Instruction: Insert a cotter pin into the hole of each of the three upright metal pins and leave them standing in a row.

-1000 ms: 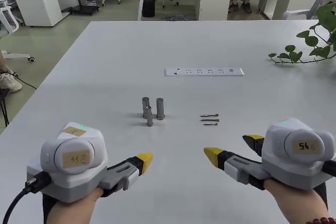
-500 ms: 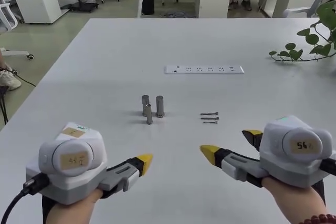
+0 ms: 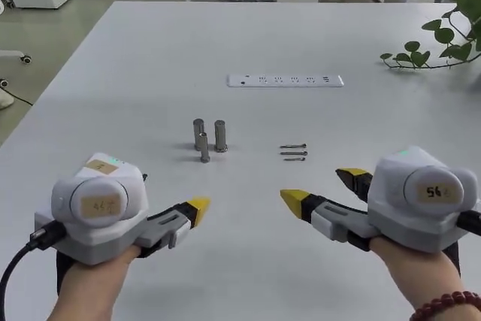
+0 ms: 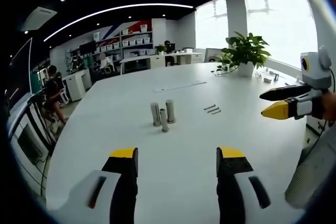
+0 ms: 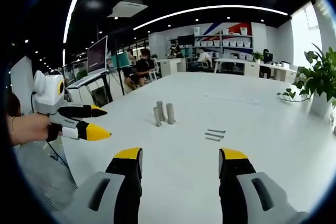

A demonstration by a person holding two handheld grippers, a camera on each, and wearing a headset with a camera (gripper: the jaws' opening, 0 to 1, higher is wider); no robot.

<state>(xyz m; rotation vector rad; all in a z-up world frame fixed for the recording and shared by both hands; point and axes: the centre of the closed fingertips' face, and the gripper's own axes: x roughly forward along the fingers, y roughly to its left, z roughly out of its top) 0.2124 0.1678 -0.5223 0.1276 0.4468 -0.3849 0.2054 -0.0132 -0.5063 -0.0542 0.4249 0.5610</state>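
Three short upright metal pins (image 3: 207, 137) stand close together in a cluster at mid-table, also seen as pins (image 4: 163, 115) and pins (image 5: 164, 113). To their right three thin cotter pins (image 3: 293, 152) lie side by side on the white table (image 3: 150, 65); cotter pins (image 4: 212, 109), cotter pins (image 5: 214, 135). My left gripper (image 3: 197, 211) hovers near the front, left of the pins, open and holding nothing (image 4: 177, 153). My right gripper (image 3: 323, 188) hovers in front of the cotter pins, open with nothing between its fingers (image 5: 181, 153).
A white power strip (image 3: 285, 80) lies beyond the pins. A potted plant's leaves (image 3: 443, 35) reach over the far right corner. Bare tabletop lies between the grippers and the parts. Office desks and chairs stand past the far edge.
The head camera has tipped down, so everything sits higher in the picture. Both grippers stay open and keep about the same places relative to the pins.
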